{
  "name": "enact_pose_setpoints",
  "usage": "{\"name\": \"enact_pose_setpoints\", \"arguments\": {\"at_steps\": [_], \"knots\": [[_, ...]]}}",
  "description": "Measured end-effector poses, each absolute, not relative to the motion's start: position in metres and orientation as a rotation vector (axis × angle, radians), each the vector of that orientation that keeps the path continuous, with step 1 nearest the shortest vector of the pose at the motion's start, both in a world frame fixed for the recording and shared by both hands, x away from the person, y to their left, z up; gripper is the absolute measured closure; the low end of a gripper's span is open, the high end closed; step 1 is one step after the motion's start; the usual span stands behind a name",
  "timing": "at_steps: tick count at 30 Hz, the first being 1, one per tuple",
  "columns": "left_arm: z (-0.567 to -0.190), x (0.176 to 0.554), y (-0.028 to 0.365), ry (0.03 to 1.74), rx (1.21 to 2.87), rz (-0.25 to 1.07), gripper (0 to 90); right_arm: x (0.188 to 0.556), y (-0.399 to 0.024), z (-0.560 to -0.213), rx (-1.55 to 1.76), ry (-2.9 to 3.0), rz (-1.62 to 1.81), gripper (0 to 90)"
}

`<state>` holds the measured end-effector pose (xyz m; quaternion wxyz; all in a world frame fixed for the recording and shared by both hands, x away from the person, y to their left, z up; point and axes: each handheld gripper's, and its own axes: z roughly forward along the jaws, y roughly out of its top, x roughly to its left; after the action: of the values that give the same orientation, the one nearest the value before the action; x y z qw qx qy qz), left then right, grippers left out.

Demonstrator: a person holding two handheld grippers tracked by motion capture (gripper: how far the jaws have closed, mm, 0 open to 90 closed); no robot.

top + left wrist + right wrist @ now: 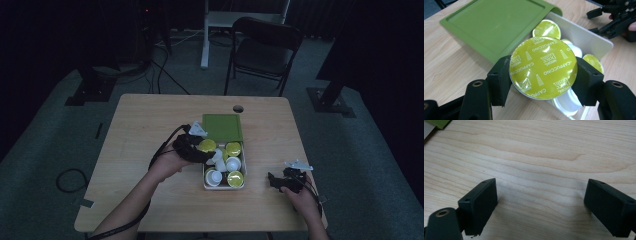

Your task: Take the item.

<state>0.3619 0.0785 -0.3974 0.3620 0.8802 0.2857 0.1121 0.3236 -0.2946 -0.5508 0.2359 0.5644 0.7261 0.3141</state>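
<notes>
Dim room, dark carpet, a black folding chair (pixel 263 47) behind a light wooden table (pixel 150 130). Your left gripper (pixel 543 68) is clamped on a yellow capsule (pixel 543 67): both black pads press its rim from opposite sides, foil lid facing the camera, white print reading Dolce Gusto Cappuccino. In the high view that capsule (pixel 207 145) sits at the tip of the left gripper (pixel 192 149), over the far left corner of the white box (pixel 224 187). Whether it touches what lies in the box, can't tell.

White box sits near table centre, with more yellow-lidded and white capsules inside. Green lid (pixel 222 127) lies flat on the table right behind the box, its near edge overlapping the box's far rim in the left gripper view (pixel 491 27).

Your right gripper (pixel 281 181) rests on the table right of the box, apart from it. Right gripper view (pixel 540 202) has its jaws spread wide over bare wood, nothing between them, so it's released. Cables trail from both grippers toward you.
</notes>
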Motion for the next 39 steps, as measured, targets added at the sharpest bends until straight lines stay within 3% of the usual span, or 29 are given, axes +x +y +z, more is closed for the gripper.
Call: {"name": "enact_pose_setpoints", "arguments": {"at_steps": [39], "knots": [[-0.422, 0.355, 0.154, 0.949, 2.155, 0.378, 38.6, 0.324, -0.294, -0.551, 1.55, 1.991, 0.861, 10.9]]}}
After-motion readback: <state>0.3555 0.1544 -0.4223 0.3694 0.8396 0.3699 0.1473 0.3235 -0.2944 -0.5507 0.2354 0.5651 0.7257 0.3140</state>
